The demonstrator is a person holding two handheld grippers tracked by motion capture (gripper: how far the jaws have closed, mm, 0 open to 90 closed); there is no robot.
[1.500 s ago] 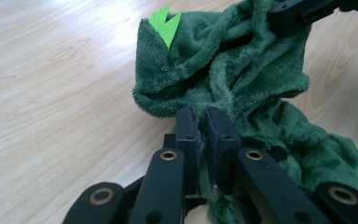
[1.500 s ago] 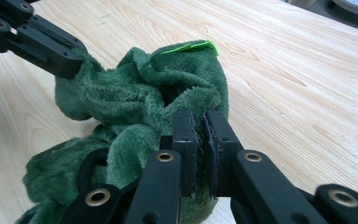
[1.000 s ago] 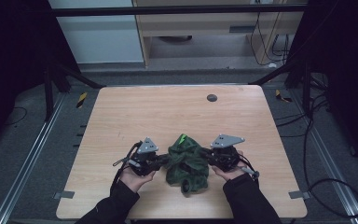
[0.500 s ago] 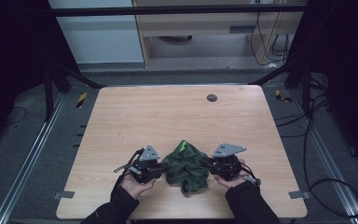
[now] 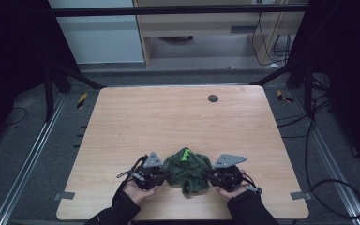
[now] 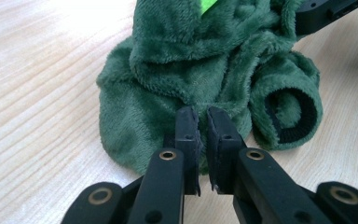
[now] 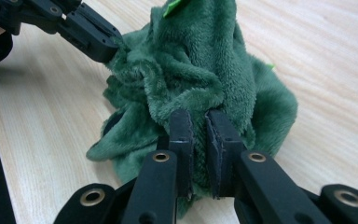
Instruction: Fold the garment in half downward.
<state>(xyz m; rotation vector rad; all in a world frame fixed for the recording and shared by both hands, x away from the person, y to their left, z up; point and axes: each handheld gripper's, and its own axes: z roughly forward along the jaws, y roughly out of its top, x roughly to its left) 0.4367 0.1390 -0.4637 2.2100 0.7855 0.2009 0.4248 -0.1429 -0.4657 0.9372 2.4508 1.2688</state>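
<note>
A crumpled dark green plush garment (image 5: 187, 171) with a bright green tag lies near the front edge of the wooden table (image 5: 168, 122). My left gripper (image 5: 165, 176) presses into its left side and my right gripper (image 5: 210, 177) into its right side. In the left gripper view the left gripper (image 6: 203, 116) is shut on a fold of the garment (image 6: 191, 70), next to a black-lined cuff (image 6: 289, 112). In the right gripper view the right gripper (image 7: 198, 119) pinches the garment (image 7: 191, 79), and the left gripper (image 7: 88, 37) touches the cloth farther off.
A small dark round disc (image 5: 213, 98) sits near the table's far edge. Bare wood stretches between it and the garment. Black frame bars and cables (image 5: 318, 140) surround the table on the floor.
Both hands have drawn the grippers and the garment a little toward the table's front edge. The cloth stays bunched between them.
</note>
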